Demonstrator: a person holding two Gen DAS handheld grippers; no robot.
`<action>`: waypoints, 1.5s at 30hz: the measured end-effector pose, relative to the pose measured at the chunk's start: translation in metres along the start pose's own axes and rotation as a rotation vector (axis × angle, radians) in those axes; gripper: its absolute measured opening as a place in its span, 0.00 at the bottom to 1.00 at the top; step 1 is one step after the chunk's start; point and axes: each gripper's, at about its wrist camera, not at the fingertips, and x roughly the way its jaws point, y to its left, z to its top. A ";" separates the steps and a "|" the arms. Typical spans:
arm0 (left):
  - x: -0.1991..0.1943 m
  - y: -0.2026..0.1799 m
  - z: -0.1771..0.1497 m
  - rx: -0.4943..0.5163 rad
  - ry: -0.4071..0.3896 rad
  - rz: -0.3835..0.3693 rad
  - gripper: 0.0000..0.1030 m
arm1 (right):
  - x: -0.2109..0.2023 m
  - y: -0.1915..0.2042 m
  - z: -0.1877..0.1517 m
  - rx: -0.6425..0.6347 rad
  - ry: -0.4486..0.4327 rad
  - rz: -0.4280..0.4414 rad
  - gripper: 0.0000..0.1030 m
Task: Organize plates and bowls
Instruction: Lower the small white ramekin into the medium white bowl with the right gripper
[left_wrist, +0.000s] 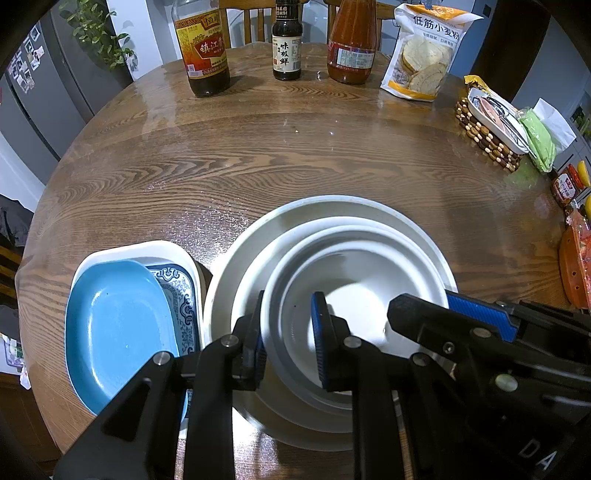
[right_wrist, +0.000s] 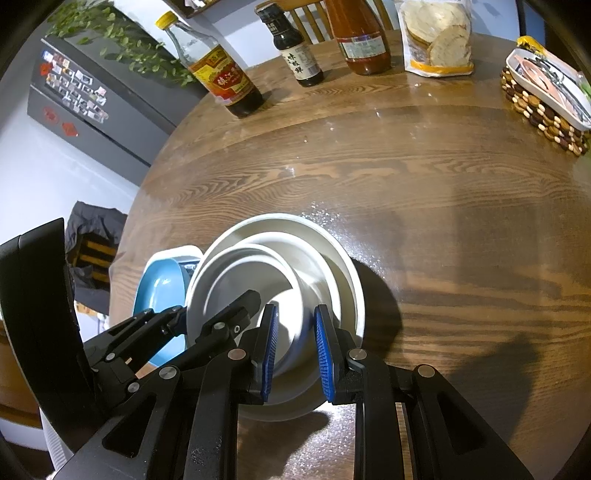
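Low in the left wrist view, the left gripper stands with its jaws parted, straddling the near-left rim of the small white bowl: one finger outside the wall, the blue-padded one inside, with a visible gap at the pad, so nothing is clamped. That bowl sits nested in a larger white bowl, which rests on a wide white plate at lower centre of the wooden table. Just left of the stack, a blue dish lies on a blue-patterned plate in a white rectangular dish. The right gripper enters from the lower right, over the bowls' right rim. In the right wrist view, the right gripper is also spread, its blue pads either side of the small white bowl's near-right wall, gaps showing on both sides. The left gripper reaches in from the lower left to the stack's left edge, with the blue dish beyond it.
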 end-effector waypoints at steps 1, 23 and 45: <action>0.000 0.000 0.000 0.000 0.000 0.000 0.18 | 0.000 0.000 0.000 0.001 0.001 0.000 0.23; -0.001 0.003 0.000 -0.009 0.013 0.001 0.20 | -0.004 0.006 0.002 -0.018 -0.005 -0.048 0.23; -0.014 0.002 0.000 -0.009 -0.014 0.018 0.27 | -0.015 0.009 0.003 -0.019 -0.039 -0.063 0.24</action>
